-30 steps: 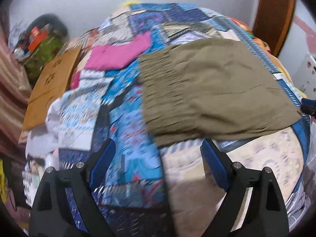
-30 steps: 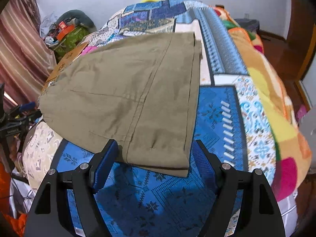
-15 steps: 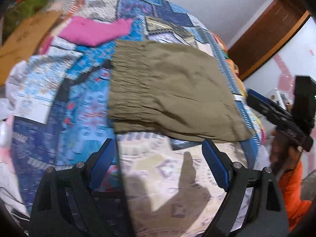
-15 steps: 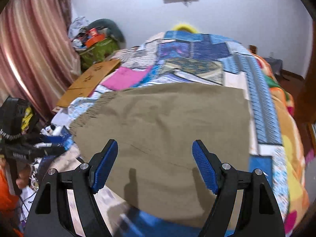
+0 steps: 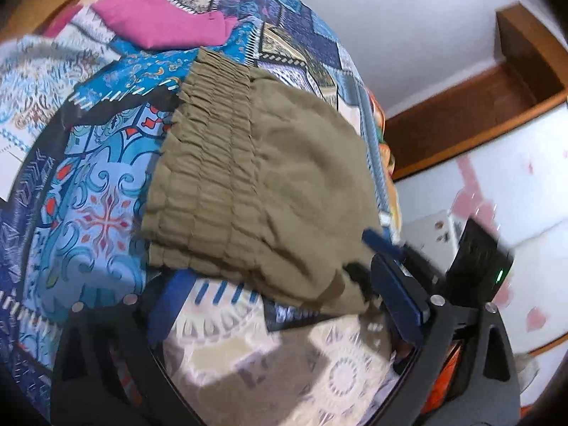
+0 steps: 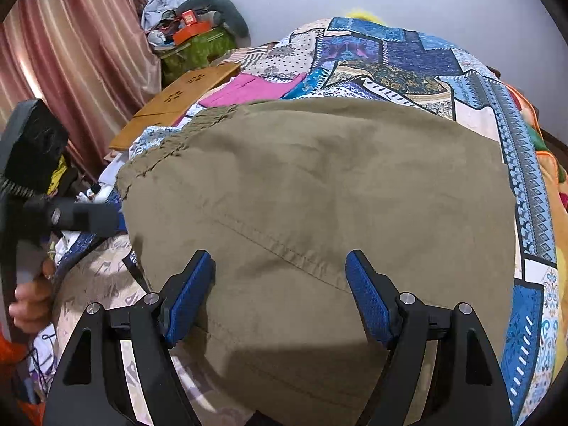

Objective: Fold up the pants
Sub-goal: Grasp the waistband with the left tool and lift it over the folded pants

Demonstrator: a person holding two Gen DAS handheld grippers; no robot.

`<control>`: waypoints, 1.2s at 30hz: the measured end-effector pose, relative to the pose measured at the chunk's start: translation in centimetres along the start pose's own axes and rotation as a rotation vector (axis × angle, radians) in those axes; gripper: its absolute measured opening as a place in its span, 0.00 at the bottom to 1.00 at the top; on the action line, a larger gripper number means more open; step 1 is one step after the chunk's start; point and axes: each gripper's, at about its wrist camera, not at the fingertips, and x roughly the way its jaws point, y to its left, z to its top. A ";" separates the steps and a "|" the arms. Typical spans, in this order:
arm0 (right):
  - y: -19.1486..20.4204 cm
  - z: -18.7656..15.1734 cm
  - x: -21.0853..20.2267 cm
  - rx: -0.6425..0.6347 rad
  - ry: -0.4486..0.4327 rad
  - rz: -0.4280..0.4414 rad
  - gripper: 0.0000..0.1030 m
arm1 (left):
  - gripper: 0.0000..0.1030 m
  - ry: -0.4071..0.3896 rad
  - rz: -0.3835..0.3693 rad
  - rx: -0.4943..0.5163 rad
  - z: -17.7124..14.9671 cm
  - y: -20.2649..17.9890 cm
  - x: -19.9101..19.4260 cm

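Pants: the olive-green cotton pants lie folded into a broad flat panel across the middle of the right wrist view, on the blue patchwork quilt of the bed; the gathered elastic waistband sits left of centre in the left wrist view.
Left gripper: the left gripper is spread wide at the bottom of its frame, its blue pads at the near edge of the pants, pinching nothing.
Right gripper: the right gripper is also spread, both pads over the cloth at lower centre, holding nothing that I can see.
Risk, layers: the panel looks several layers thick; a pinch at the near edge may catch only the top layer, so the fold would peel apart when lifted.
Risk, crowding: both grippers sit close together at lower right of the left wrist view; they could knock each other or bunch the cloth there.
Risk, blur: the left wrist view is smeared, so exact contact is unclear.
Risk, neighbours: the folded magenta cloth at upper left lies just beyond the waistband and could be dragged.
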 end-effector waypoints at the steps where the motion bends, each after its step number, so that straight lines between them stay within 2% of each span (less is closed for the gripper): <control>1: 0.0 -0.1 0.0 -0.003 0.000 0.003 0.73 | 0.95 -0.004 -0.008 -0.023 0.4 0.2 0.1; 5: 0.1 0.0 0.1 -0.004 -0.002 0.010 0.73 | 0.94 -0.013 0.020 -0.038 1.8 0.0 0.8; 7: 0.1 -0.1 0.1 -0.002 -0.006 0.014 0.73 | 0.78 -0.031 0.078 -0.021 2.2 -0.4 1.0; 8: 0.0 -0.1 0.1 -0.001 -0.007 0.016 0.73 | 0.53 -0.050 0.150 0.001 2.4 -0.7 1.0; 9: 0.0 -0.1 0.0 0.002 -0.009 0.017 0.73 | 0.45 -0.052 0.207 0.024 2.4 -0.9 1.2; 11: 0.0 -0.1 -0.1 0.005 -0.010 0.018 0.73 | 0.42 -0.067 0.232 0.044 2.3 -1.1 1.3; 14: 0.0 -0.2 -0.4 0.009 -0.013 0.015 0.73 | 0.38 -0.107 0.299 0.124 1.8 -2.2 0.9; 18: -0.2 -0.5 -1.2 0.037 -0.015 0.013 0.70 | 0.38 -0.169 0.396 0.208 1.2 -3.1 -0.2; 26: -1.2 -2.6 -3.4 0.082 -0.013 -0.029 0.70 | 0.38 -0.289 0.644 0.288 0.3 -2.2 -4.9; 30: -2.0 -4.2 -4.8 0.095 -0.009 -0.057 0.70 | 0.38 -0.329 0.737 0.403 -0.9 -3.6 -6.2; 33: -3.0 -5.2 -6.1 0.127 -0.016 -0.061 0.71 | 0.38 -0.350 0.762 0.475 -1.5 -5.4 -6.3; 36: -3.8 -5.9 -6.4 0.171 -0.024 -0.061 0.71 | 0.35 -0.373 0.741 0.531 -1.5 -8.2 -6.1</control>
